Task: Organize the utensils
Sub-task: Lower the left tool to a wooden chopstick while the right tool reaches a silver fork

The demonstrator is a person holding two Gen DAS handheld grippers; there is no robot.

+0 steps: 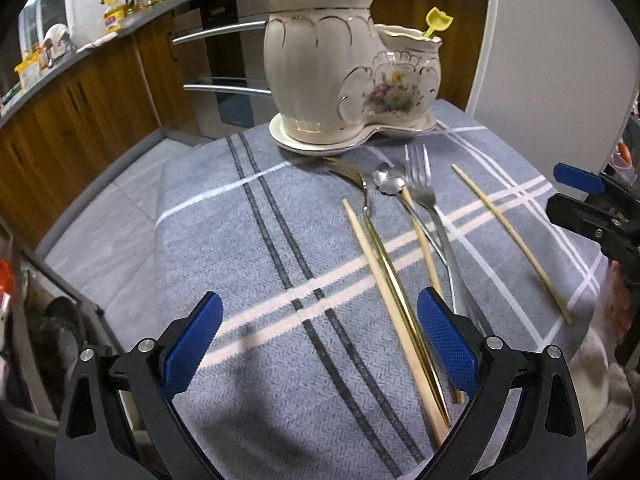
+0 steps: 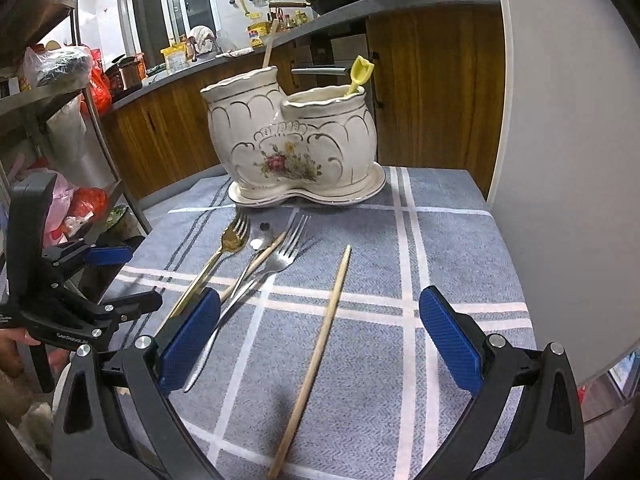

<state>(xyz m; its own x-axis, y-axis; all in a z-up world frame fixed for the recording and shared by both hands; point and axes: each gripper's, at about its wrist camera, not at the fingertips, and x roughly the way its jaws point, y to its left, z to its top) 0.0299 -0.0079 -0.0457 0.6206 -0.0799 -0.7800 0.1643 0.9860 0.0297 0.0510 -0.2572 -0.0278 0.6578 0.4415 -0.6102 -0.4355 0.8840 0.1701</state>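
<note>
Both our grippers, left gripper and right gripper, gape wide; the stiff, light, slippery chopstick we judge best pinched mid-shaft.

Right hand-held gripper: blue pads spread wide, nothing between them, above a grey plaid cloth covering the surface. One chopstick lies lengthwise between the pads. Left of it, clustered: gold fork, second chopstick, silver fork, small spoon. Behind: white floral ceramic holder, two compartments, containing a yellow utensil and a pale stick. Left hand-held gripper at the left edge, jaws parted.
</note>
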